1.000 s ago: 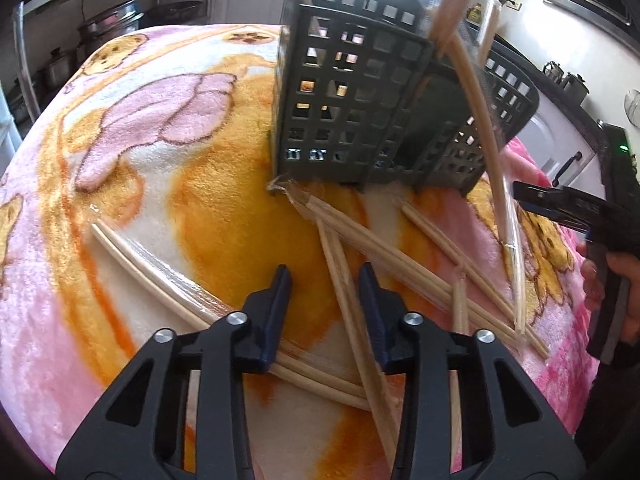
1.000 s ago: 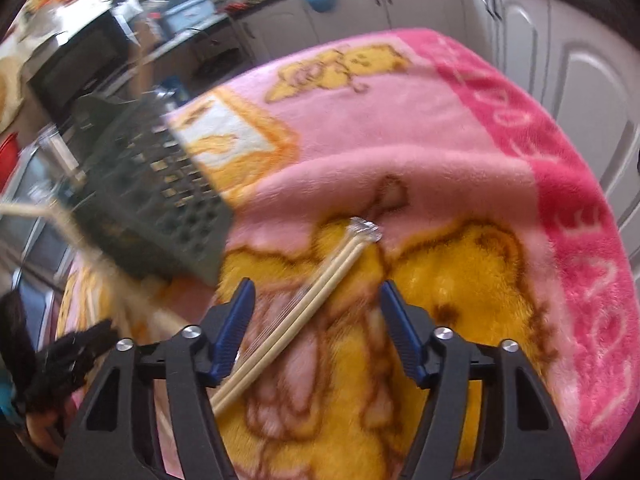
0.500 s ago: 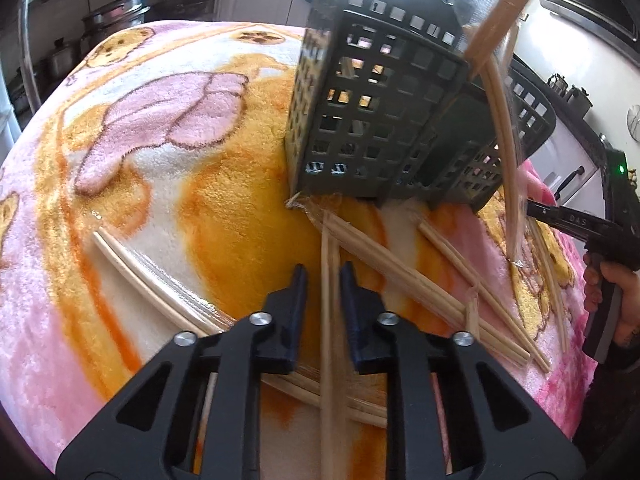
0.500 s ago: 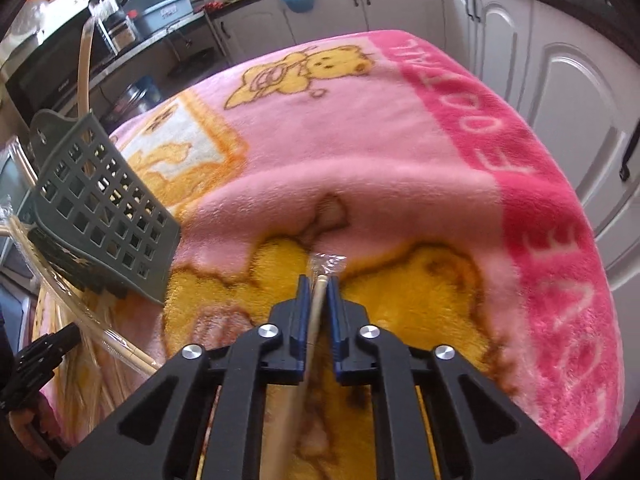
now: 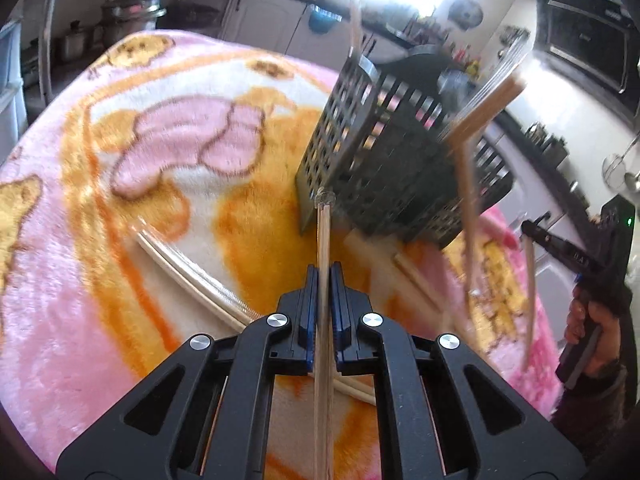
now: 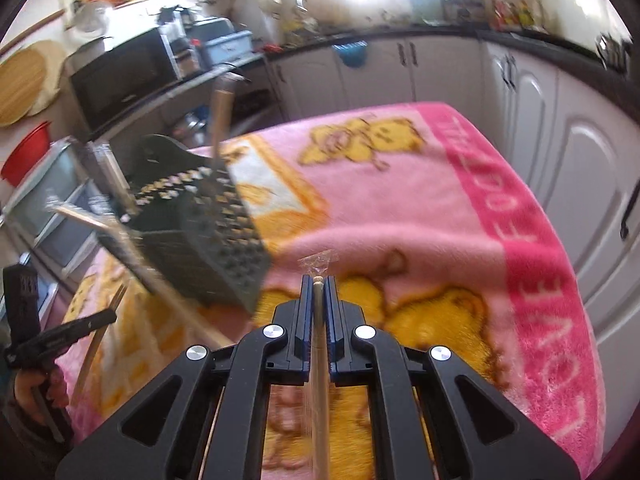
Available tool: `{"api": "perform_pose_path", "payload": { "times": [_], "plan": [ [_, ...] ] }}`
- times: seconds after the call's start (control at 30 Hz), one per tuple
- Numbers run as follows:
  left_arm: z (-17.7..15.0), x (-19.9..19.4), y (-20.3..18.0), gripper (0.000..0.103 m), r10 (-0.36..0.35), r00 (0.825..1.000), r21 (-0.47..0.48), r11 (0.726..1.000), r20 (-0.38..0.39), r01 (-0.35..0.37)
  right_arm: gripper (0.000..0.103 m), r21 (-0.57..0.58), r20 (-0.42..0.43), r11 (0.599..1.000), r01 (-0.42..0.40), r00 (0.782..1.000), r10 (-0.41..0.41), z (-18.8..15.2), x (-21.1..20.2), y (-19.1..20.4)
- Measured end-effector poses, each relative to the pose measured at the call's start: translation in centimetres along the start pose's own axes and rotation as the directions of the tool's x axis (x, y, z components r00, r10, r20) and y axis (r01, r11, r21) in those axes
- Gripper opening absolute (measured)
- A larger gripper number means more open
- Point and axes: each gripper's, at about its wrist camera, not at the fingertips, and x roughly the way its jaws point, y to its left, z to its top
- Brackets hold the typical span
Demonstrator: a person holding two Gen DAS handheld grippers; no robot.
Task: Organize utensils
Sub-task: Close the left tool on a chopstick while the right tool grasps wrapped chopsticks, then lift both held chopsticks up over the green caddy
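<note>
**Wrapped chopsticks clamped in both grippers, caddy ahead**

The left gripper (image 5: 323,276) is clenched on a wrapped pair (image 5: 322,248) of wooden chopsticks, which runs up the centre of the left view and ends in a crimped film tip just before the caddy (image 5: 384,160). The right gripper (image 6: 318,288) is likewise clamped on a second pair (image 6: 318,284), with only a short stub and a tuft of clear wrapper showing past the jaws at the centre of the right view.

The dark slotted caddy is seen in the upper middle of the left view and at left centre of the right view; it appears tilted, though fisheye and blur make this uncertain. Sticks (image 5: 488,100) already lean out of its top. More wrapped pairs (image 5: 188,272) lie on the blanket (image 5: 60,240) at lower left of the left view, and others, blurred, at lower right below the caddy.

The pairs are judged light, thin and stiff, yet slippery in their film, so twisting or sliding inside a grip is likely. A hold near mid-length is judged steadier; the left grip leaves a long free end that may swing. The caddy is judged light and easily tipped if a tip is pushed against its wall.
</note>
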Motion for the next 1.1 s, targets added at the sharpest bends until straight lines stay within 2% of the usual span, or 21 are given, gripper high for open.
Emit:
{"api": "perform_pose_path", "payload": {
  "times": [0.2, 0.3, 0.57, 0.97, 1.1],
  "plan": [
    [1.0, -4.0, -0.6, 0.004, -0.023, 0.993, -0.008, 1.000, 0.115, 0.024, 0.006, -0.063, 0.071, 0.996, -0.057, 0.996, 0.062, 0.9, -2.8, 3.0],
    [1.8, -5.6, -0.9, 0.004, -0.042, 0.982, -0.025, 0.999, 0.182, 0.048, 0.006, -0.090, 0.106, 0.993, -0.080, 0.990, 0.089, 1.4, -4.1, 4.3],
    [4.1, -8.8, -2.1, 0.004, -0.064, 0.935, -0.031, 0.996, 0.350, 0.080, 0.006, -0.149, 0.195, 0.982, -0.114, 0.970, 0.142, 2.6, -7.2, 6.9],
    [8.0, -10.0, -5.0, 0.004, -0.083, 0.879, 0.020, 0.996, 0.470, 0.083, 0.006, -0.206, 0.307, 0.972, -0.117, 0.935, 0.178, 4.7, -9.8, 9.3],
    [9.5, -10.6, -6.1, 0.004, -0.085, 0.854, 0.037, 0.996, 0.514, 0.077, 0.006, -0.215, 0.351, 0.970, -0.115, 0.918, 0.187, 6.0, -10.5, 9.7]
  ]
}}
